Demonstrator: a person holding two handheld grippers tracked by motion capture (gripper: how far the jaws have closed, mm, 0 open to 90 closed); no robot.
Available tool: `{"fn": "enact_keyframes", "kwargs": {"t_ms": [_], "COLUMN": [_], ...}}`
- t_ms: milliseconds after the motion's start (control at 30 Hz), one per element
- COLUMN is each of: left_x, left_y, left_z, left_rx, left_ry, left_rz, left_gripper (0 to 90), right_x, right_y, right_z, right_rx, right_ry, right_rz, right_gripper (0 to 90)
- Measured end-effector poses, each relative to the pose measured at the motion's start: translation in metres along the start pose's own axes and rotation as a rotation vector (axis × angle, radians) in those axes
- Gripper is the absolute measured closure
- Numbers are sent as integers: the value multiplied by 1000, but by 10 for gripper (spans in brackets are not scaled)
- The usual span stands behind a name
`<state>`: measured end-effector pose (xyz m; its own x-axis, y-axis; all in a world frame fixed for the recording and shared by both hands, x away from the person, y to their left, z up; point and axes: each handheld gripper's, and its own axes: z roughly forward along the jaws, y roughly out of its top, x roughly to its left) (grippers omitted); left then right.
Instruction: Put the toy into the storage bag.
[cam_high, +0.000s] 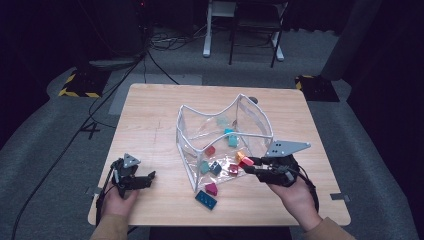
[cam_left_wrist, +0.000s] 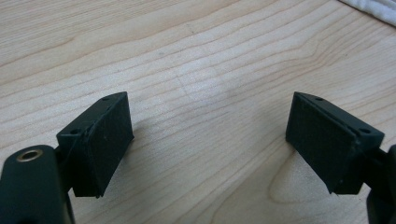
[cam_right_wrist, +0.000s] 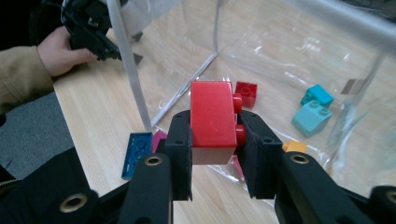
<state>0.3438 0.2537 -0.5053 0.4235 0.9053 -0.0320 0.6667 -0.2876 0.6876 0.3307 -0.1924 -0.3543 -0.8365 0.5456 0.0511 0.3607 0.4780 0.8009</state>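
Now the right gripper clamps a red plastic brick at the clear bag's mouth; the left gripper gapes wide, empty, near the tabletop's left edge.

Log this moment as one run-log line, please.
right gripper: shut on red brick, at clear pouch mouth | left gripper: open, idle over table | blue plate: outside pouch

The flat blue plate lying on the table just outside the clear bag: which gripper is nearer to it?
Right, narrowly. The right gripper, shut on a red brick, sits up and right of the blue plate; the left gripper, open, sits farther off to its left.
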Motion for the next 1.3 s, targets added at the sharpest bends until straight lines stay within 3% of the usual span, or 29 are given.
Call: {"fn": "enact_keyframes", "kwargs": {"t_ms": [333,467,633,867,1300], "left_x": [0,0,0,0,0], "left_y": [0,0,0,0,0], "left_z": [0,0,0,0,0], "left_rx": [0,0,0,0,-1], "left_ry": [-1,0,-1,0,2], "left_rz": [0,0,0,1,-4], "left_gripper": [151,151,151,151,151], "right_x": [-5,-10,-14,-31,-67], "right_y": [21,32,51,83,113], "right_z": [-18,-26,-36,-38,-25], "right_rx": [-21,-47,-73,-59,-28], "right_ry": [-16,18,12,-37,-131], "right_rz": [-18,9,-4,-33,-18], "right_gripper": [673,673,672,672,672]}}
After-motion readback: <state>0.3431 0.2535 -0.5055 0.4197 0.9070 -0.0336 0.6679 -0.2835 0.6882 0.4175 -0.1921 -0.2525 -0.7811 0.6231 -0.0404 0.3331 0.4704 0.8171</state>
